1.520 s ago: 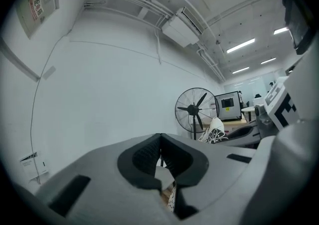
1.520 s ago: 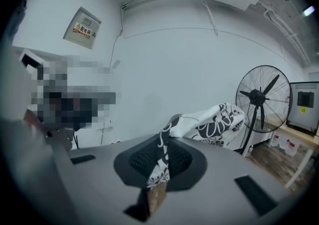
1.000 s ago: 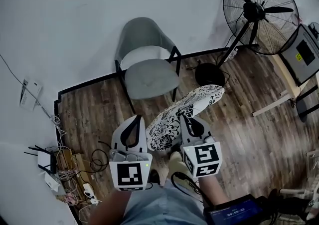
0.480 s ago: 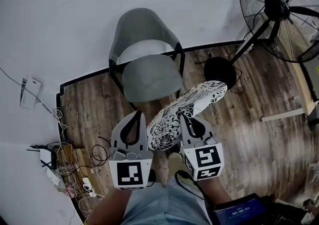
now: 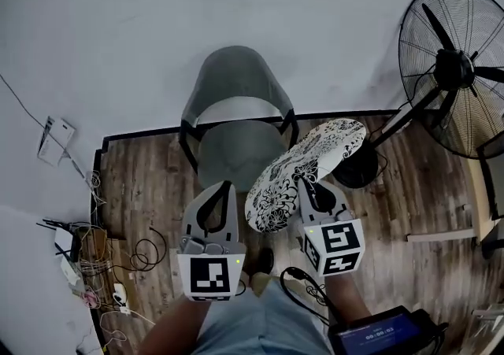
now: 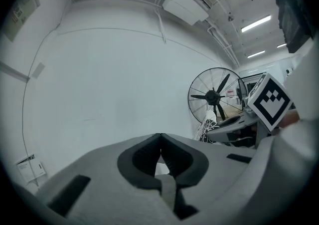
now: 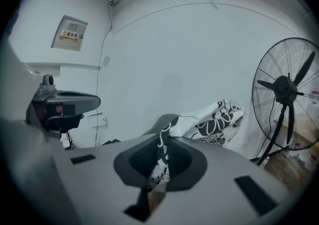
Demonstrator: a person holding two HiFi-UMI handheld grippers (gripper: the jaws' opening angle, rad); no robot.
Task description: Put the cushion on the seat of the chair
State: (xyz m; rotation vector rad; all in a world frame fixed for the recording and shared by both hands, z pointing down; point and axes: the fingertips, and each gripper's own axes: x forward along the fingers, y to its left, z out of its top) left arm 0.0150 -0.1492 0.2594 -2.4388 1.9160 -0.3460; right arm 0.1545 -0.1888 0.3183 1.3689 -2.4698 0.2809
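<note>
- My right tongs (image 5: pixel 309 186) clamp the cushion (image 5: pixel 315 158) by its edge; its length slants just right of the chair seat (image 5: pixel 232 153).
- My left tongs (image 5: pixel 223 192) are together, empty, before that seat.

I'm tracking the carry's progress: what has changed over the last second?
The right gripper has carried the cushion closer to the chair, the left gripper alongside; in the head view the cushion now overlaps the seat's front right corner. Nothing taken or let go. Same: right gripper shut on the cushion's edge, left gripper shut and empty, cushion not yet on the seat.
</note>
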